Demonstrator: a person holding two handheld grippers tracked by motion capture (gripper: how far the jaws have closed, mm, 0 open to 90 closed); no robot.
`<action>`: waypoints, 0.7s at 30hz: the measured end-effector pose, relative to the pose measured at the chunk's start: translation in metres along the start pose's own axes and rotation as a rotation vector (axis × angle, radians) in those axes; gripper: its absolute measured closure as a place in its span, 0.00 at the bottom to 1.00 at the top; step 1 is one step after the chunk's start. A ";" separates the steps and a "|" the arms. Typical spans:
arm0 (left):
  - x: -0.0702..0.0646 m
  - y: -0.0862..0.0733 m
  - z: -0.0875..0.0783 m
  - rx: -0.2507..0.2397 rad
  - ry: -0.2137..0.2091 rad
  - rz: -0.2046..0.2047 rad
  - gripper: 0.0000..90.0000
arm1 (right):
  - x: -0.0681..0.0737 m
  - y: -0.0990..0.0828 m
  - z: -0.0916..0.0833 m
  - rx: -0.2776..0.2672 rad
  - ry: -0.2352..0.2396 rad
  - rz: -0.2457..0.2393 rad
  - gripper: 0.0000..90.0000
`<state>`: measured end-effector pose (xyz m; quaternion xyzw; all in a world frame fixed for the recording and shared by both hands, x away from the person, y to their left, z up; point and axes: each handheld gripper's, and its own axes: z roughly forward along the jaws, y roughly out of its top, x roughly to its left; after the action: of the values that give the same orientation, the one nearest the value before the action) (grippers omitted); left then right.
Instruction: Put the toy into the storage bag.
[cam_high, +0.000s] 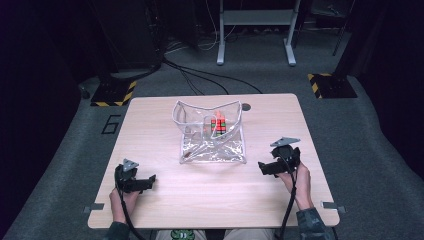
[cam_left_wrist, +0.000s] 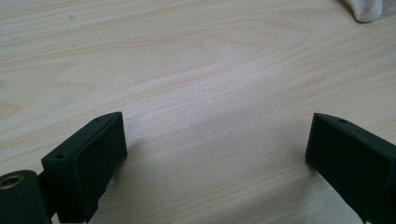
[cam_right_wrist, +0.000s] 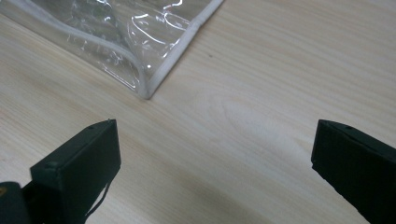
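Both grippers (cam_high: 152, 178) (cam_high: 261, 166) gape, flanking clear pouch (cam_high: 212, 150).

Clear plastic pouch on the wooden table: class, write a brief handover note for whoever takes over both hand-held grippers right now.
Left hand-held gripper: open, holding nothing, low over the light wooden table.
Right hand-held gripper: open, holding nothing, near the pouch's right front corner.
Clear plastic pouch with white edging: mid-table, mouth gaping upward, a multicoloured puzzle cube inside it.
Done: cube sits in the pouch.
Left: neither gripper touches the pouch; its mouth remains open.
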<state>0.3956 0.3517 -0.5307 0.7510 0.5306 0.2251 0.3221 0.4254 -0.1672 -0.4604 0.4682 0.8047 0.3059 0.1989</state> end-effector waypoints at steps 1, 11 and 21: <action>0.000 0.000 0.000 0.000 0.000 0.000 0.06 | -0.001 -0.003 0.001 0.002 -0.003 0.004 0.01; 0.000 0.000 0.000 0.000 0.000 0.000 0.06 | -0.007 -0.034 0.012 0.043 -0.018 0.059 0.01; -0.001 0.000 0.000 -0.007 0.001 -0.009 0.06 | -0.013 -0.055 0.016 0.022 -0.028 0.115 0.01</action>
<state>0.3957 0.3510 -0.5311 0.7473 0.5334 0.2259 0.3255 0.4061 -0.1945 -0.5090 0.5201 0.7769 0.3015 0.1873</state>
